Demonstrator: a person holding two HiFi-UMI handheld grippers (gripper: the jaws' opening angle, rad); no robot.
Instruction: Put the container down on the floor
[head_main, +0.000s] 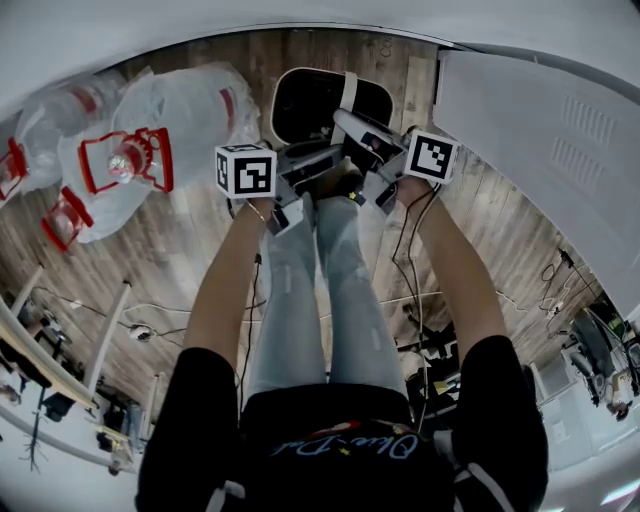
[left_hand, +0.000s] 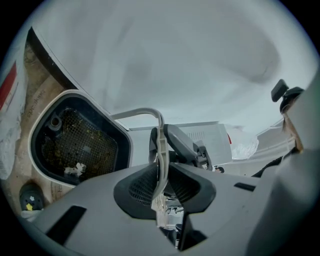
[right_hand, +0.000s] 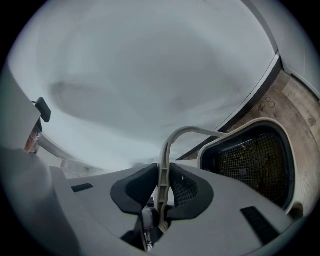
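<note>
Jeans-clad legs (head_main: 320, 300) fill the head view's foreground; beyond them the left gripper (left_hand: 161, 185) and right gripper (right_hand: 162, 192) both clamp the thin handle (right_hand: 190, 129) of the container (head_main: 275, 110), poised over the wood floor (head_main: 160, 270) beside the wall (left_hand: 175, 50). Risk: that slim handle may twist in the grip and tip the load (only the gripper views reveal the mesh (left_hand: 80, 145) and debris (left_hand: 74, 170) inside).

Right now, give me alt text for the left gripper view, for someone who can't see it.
The left gripper has its jaws shut on the thin pale handle of a white-rimmed container. The container's dark mesh inside shows at left, against a wooden floor. The right gripper holds the same handle just beyond.
</note>
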